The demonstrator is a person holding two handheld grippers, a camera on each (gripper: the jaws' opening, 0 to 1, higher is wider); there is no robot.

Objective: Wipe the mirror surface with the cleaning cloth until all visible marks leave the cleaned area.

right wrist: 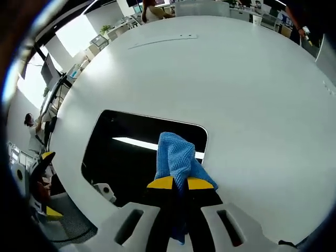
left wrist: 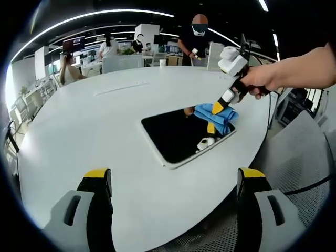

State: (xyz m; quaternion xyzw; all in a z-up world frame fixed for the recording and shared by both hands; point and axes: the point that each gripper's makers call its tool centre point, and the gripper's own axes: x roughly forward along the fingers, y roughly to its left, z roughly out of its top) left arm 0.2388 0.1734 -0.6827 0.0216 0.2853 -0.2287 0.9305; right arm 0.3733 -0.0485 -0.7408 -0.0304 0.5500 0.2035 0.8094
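R gripper [right wrist: 179, 183] has its jaws pinched tight on the blue cloth [right wrist: 176, 155], which bunches up ahead of the tips, lower centre of the right gripper view. In the left gripper view the same gripper [left wrist: 222, 103] comes in from the upper right, held by a hand [left wrist: 262, 80], w/ the cloth [left wrist: 216, 115] pressed on the mirror's right corner.

Mirror [left wrist: 178, 134] lies flat on the white table [left wrist: 94, 121], centre frame, dark glass. Long axis runs lower left to upper right in the left gripper view. The unwiped stretch lies away from the cloth, toward lower left of that frame, so next strokes prob. go that way along the length. Marks too faint to tell.

L gripper [left wrist: 173, 181]: jaws spread wide, nothing held, hanging back at frame bottom, well apart from the mirror. R is the nearer one by far.
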